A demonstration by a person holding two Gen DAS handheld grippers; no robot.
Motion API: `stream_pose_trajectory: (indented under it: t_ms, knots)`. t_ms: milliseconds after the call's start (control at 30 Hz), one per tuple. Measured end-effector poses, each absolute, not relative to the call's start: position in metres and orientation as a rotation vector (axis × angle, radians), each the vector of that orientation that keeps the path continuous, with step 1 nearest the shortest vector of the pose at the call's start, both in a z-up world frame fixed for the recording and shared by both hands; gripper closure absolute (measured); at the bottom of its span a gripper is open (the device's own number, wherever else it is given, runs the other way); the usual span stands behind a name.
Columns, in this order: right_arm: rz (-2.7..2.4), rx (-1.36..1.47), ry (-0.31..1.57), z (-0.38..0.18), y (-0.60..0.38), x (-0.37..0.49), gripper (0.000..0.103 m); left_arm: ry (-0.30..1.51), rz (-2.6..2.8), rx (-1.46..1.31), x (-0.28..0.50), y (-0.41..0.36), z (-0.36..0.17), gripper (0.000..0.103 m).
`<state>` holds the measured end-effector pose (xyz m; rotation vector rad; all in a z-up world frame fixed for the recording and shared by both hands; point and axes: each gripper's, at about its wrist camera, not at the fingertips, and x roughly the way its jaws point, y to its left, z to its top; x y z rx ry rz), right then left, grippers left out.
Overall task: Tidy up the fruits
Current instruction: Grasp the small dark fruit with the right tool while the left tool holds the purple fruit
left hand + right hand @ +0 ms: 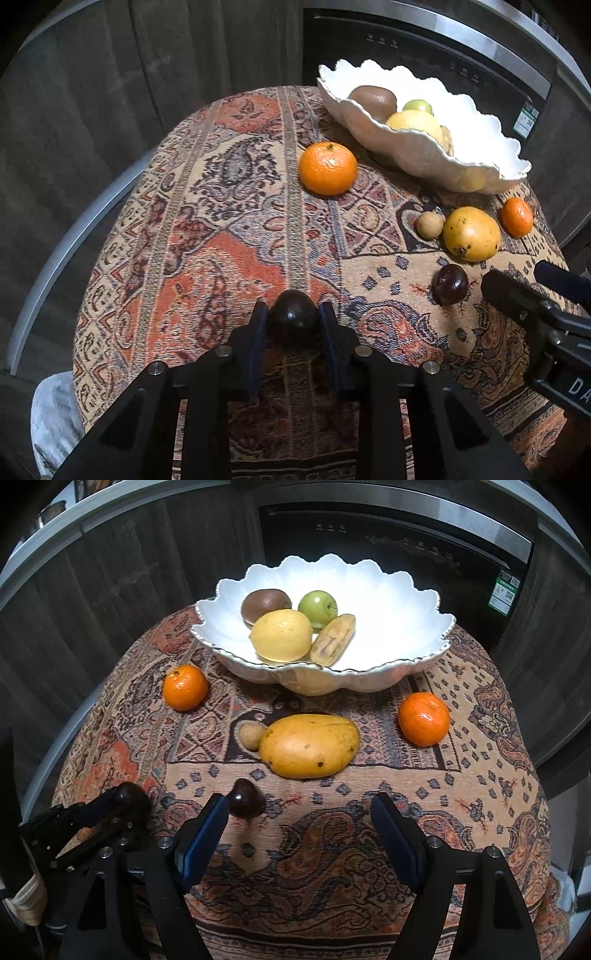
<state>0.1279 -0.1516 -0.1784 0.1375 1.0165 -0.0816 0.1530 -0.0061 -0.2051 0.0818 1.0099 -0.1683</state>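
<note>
left hand-held gripper (293, 323): closed on a dark round fruit (293, 319), low on the worktop (229, 240) | white bowl (369, 122): far ahead, to the right | right hand-held gripper (299, 834): open, nothing held, another dark fruit (245, 803) just beside its left finger

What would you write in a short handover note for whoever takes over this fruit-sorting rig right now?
Left gripper: shut on a dark round fruit, low over the patterned cloth.
Right gripper: open, empty, beside the second dark fruit.
Done: kiwi, green apple, lemon and banana sit in the white bowl.
Left: both dark fruits, two oranges, mango, small tan fruit.
</note>
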Motion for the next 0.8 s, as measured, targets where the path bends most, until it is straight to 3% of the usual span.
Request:
stream_pose_trajectory:
  t_ms: [367,567,800]
  knots:
    - [-0.043,0.129,1.038,-0.188,-0.131,0.137,0.028,0.977,-0.125,0.041,0.152,0.019,-0.196,0.075]
    - [-0.001,0.114,1.072,-0.200,-0.115,0.146,0.043,0.984,-0.102,0.022,0.154,0.031,-0.198,0.075]
    - [-0.023,0.091,1.100,-0.214,-0.109,0.153,0.069,0.994,-0.096,0.015,0.155,0.036,-0.202,0.075]
